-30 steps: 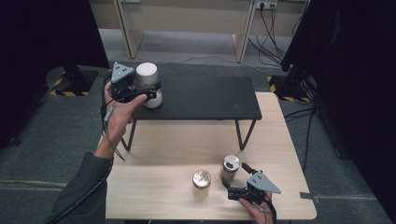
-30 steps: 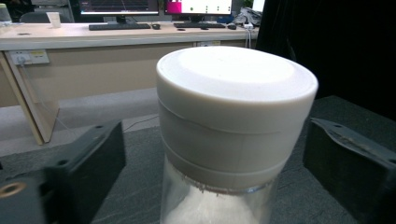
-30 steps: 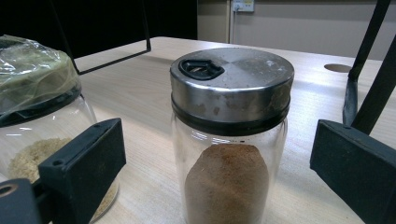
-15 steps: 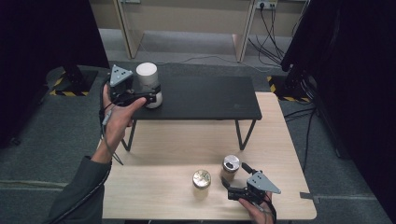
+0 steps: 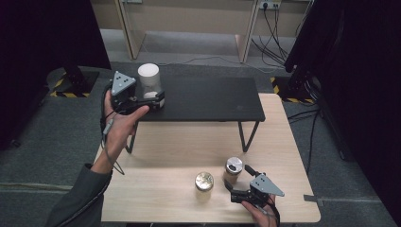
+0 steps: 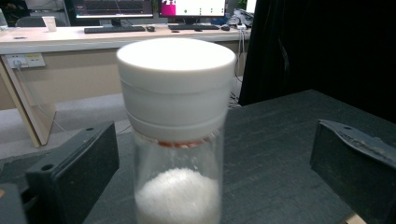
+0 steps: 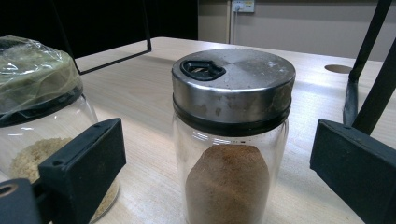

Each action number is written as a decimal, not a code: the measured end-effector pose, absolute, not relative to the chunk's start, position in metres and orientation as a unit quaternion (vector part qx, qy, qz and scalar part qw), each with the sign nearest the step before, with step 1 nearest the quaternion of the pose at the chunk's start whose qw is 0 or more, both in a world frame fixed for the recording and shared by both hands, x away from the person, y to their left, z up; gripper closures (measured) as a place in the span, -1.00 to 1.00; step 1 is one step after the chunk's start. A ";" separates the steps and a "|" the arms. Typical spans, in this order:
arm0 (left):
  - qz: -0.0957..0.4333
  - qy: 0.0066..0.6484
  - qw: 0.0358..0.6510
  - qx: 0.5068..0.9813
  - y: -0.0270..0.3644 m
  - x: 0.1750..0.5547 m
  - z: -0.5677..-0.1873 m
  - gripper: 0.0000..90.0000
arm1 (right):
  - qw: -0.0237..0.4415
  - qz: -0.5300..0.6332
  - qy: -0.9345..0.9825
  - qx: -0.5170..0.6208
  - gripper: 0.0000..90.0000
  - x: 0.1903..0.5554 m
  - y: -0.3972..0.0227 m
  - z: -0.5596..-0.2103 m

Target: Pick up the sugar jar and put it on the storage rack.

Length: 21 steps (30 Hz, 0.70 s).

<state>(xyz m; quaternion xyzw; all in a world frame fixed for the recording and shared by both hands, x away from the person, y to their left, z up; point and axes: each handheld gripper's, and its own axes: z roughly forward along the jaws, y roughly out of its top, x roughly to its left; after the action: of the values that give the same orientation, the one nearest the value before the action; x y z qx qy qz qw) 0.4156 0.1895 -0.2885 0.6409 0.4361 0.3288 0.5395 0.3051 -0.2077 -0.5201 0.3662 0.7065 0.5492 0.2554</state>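
A clear jar with a white lid (image 5: 148,80) and white powder stands at the left end of a low black shelf (image 5: 208,98). My left gripper (image 5: 153,99) is open around its base; in the left gripper view the jar (image 6: 176,116) rises between the jaws of the left gripper (image 6: 215,154) with a gap on each side. On the wooden table (image 5: 179,137) a metal-lidded jar (image 5: 233,168) of brown powder stands between the open jaws of my right gripper (image 5: 238,178). The right gripper view shows that jar (image 7: 231,140) untouched inside the right gripper (image 7: 217,149).
A jar with a plastic-wrapped top (image 5: 204,182) holding beige granules stands just left of the metal-lidded jar, seen close by as the wrapped jar (image 7: 37,102). The shelf's black wire legs (image 5: 243,137) rest on the wooden table. Cables lie on the floor at the back.
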 end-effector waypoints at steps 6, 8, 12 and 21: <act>0.327 0.428 0.549 0.639 0.189 0.404 -0.292 -0.99 | 0.256 0.549 0.706 0.366 -0.92 0.305 -0.208 -0.520; 0.325 0.425 0.553 0.639 0.189 0.400 -0.294 -0.99 | 0.256 0.549 0.706 0.365 -0.92 0.305 -0.208 -0.520; 0.321 0.419 0.559 0.639 0.189 0.392 -0.300 -0.99 | 0.256 0.549 0.706 0.366 -0.92 0.305 -0.208 -0.520; 0.309 0.399 0.575 0.644 0.184 0.368 -0.317 -0.99 | 0.256 0.549 0.706 0.366 -0.92 0.305 -0.208 -0.520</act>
<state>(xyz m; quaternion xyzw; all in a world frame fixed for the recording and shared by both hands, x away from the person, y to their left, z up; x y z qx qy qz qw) 0.3677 0.1840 -0.3171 0.6438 0.3987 0.3089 0.5755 0.3049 -0.2079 -0.5199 0.3657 0.7063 0.5493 0.2563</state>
